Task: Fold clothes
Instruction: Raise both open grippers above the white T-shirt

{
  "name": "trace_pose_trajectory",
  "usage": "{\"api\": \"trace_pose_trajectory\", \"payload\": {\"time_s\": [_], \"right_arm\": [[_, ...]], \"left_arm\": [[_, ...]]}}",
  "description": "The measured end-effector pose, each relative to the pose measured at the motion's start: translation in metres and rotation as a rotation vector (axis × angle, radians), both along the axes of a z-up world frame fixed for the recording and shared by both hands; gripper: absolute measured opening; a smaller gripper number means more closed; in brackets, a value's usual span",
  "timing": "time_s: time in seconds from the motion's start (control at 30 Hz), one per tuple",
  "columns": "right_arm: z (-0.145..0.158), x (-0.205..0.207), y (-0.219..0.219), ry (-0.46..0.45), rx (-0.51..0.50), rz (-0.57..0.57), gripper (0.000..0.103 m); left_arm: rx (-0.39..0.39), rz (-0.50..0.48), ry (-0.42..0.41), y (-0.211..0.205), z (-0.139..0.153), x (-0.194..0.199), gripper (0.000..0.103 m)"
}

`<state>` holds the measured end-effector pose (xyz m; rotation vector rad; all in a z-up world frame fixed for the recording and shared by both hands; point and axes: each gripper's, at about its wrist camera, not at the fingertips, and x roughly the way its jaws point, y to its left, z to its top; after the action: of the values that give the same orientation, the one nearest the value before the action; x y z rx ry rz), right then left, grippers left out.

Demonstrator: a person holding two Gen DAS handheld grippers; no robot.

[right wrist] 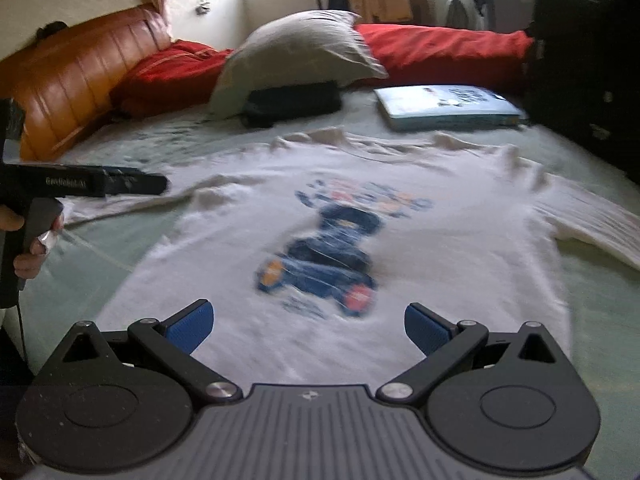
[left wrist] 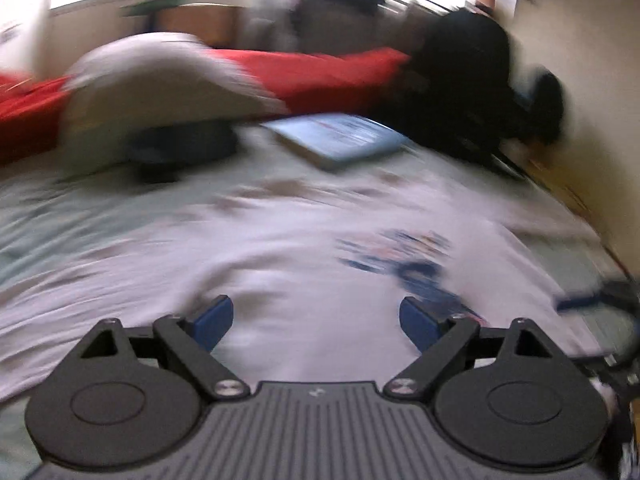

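Risk, sleeve: the near sleeve (right wrist: 132, 208) trails off in a thin, twisted strip beside the left tool (right wrist: 156, 184). I judge that a pinch there could take only 1 layer or a bunched ridge, so the fold would come out crooked.
Risk, wrinkles: the collar end (right wrist: 400, 144) of the T-shirt (right wrist: 460, 216) is rumpled. Folding over those creases would likely lock them in.
Risk, clutter: a blue box (right wrist: 444, 106) lies just beyond the collar, and a dark bundle (right wrist: 292, 102) sits under the grey pillow (right wrist: 296, 52). A long sweep of cloth toward them could catch or shove them.
Risk, blur: the left wrist view is heavily smeared, so the exact edge of the cloth under that tool cannot be told from it.
Left tool (left wrist: 316, 316): released, blue pads (left wrist: 216, 316) wide apart, nothing between them.
Right tool (right wrist: 308, 326): released, pads spread, empty.
Shirt, place: spread flat, print (right wrist: 332, 248) up, on the pale green bed sheet (right wrist: 592, 312), hem toward the right tool and collar toward the pillows.
Shirt to right tool: the hem lies right under and ahead of the spread pads, the print straight in front; contact cannot be told.
Shirt to left tool: in the right wrist view it hangs just above the near sleeve, held in a hand (right wrist: 32, 240) at the bed's side; its own view shows white cloth directly below the pads.
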<state>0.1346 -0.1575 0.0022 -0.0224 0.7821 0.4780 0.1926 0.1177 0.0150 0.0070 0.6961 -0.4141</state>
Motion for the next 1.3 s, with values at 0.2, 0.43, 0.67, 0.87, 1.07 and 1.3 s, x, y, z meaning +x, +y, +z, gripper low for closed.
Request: {"api": "trace_pose_trajectory", "payload": {"time_s": [0.2,0.43,0.67,0.87,1.07,1.3], "right_arm": [[-0.020,-0.020,-0.046,0.039,-0.031,-0.081,0.103],[-0.041,-0.037,-0.087,0.081,0.021,-0.163,0.103],[-0.048,-0.054,-0.094,0.068,0.049,-0.150,0.103],[-0.048,-0.065,-0.079,0.036,0.051,-0.073,0.103],[-0.061,-0.072,-0.072,0.015,-0.024,-0.037,0.103],[-0.070,-0.079,-0.060,-0.039,-0.115,-0.019,0.103]], "left_arm": [[0.047,-0.124,0.086,-0.052,-0.040,-0.020,0.090],[0.072,-0.020,0.142,-0.036,-0.059,-0.077,0.092],[0.177,-0.026,0.094,-0.045,-0.035,-0.127,0.093],[0.119,0.027,0.171,-0.054,-0.049,-0.133,0.093],[0.109,0.114,0.197,-0.031,-0.044,-0.163,0.093],[0.166,0.117,0.097,-0.039,-0.022,-0.153,0.093]]}}
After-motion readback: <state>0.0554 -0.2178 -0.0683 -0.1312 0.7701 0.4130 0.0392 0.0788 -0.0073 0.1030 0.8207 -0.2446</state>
